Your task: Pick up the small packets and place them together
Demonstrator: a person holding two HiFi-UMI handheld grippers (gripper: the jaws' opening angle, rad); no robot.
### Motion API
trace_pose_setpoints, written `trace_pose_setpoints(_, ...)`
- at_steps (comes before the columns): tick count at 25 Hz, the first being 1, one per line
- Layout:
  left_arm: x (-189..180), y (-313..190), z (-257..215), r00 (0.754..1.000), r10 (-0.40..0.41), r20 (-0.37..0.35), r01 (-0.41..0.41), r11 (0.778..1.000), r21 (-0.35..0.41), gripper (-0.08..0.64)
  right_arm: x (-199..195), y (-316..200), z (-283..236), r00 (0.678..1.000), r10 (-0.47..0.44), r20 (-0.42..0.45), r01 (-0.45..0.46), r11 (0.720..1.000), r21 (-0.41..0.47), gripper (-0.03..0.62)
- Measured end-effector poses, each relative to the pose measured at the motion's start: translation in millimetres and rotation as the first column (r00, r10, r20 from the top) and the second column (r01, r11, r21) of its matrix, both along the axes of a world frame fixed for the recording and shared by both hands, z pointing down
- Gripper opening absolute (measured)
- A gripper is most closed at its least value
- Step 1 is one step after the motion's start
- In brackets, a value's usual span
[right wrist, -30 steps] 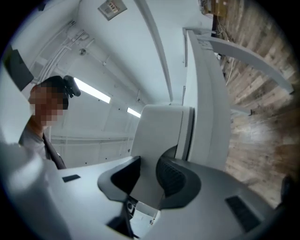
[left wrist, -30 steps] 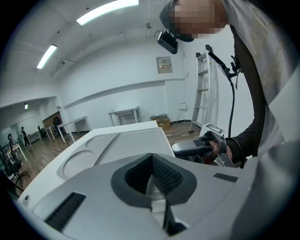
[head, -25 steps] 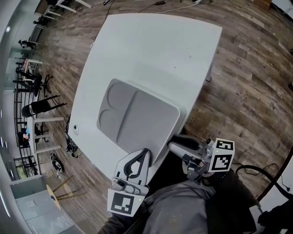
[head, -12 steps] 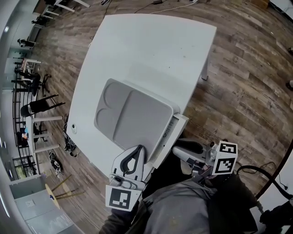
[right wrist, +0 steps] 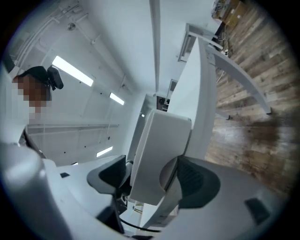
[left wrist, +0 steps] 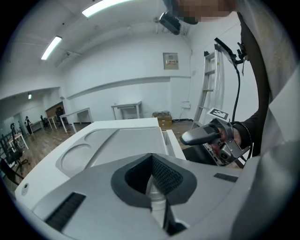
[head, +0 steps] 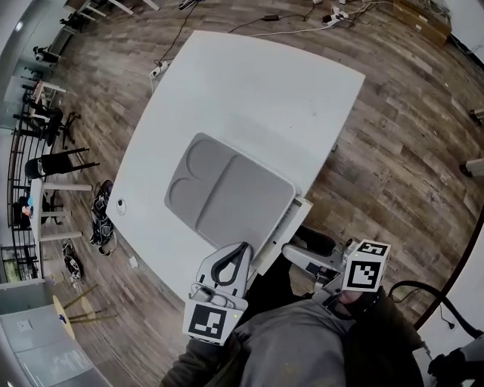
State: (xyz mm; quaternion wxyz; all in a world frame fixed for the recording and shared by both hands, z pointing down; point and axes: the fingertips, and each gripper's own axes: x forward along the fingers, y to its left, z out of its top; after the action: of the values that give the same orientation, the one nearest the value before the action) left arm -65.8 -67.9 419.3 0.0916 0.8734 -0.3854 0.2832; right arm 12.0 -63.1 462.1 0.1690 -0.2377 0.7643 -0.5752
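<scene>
No small packet shows in any view. An empty grey tray (head: 227, 189) with two round wells lies on the white table (head: 265, 83). A white drawer (head: 291, 219) stands pulled out from the table's near edge. My right gripper (head: 291, 253) is level at that drawer, and its jaws have just been opening. In the right gripper view they (right wrist: 152, 173) stand wide, with the drawer's white front panel (right wrist: 159, 150) between them, unpressed. My left gripper (head: 240, 249) hovers at the near edge beside the tray, jaws shut and empty (left wrist: 153, 174).
Wood floor surrounds the table. Chairs (head: 53, 162) stand far left and cables (head: 302, 19) run along the far side. A small round fitting (head: 119, 204) sits at the table's left corner. A ladder (left wrist: 208, 84) leans behind the person's right arm.
The white drawer has slid out from under the table's near edge. The right gripper stays at it. The left gripper has barely moved.
</scene>
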Motion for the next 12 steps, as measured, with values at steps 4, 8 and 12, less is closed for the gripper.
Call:
trace_pose_setpoints(4, 0.8, 4.1, 1.2, 1.000, -0.017, -0.023, 0.016, 1.000, -0.019, -0.003, -1.1, -6.3, 6.1, 0.999, 0.040, -0.009, -0.040, 0.995, -0.087, 0.331)
trace_pose_setpoints(8, -7.4, 0.6, 1.5, 0.999, -0.037, -0.034, 0.036, 0.999, -0.034, -0.003, -0.8, -17.8, 8.2, 0.996, 0.092, -0.010, -0.092, 0.987, -0.130, 0.330)
trace_pose_setpoints(12, -11.7, -0.6, 1.0, 0.999, -0.027, -0.029, 0.026, 0.999, -0.019, -0.003, -1.3, -20.2, 9.5, 0.995, 0.099, 0.007, -0.097, 0.985, -0.146, 0.299)
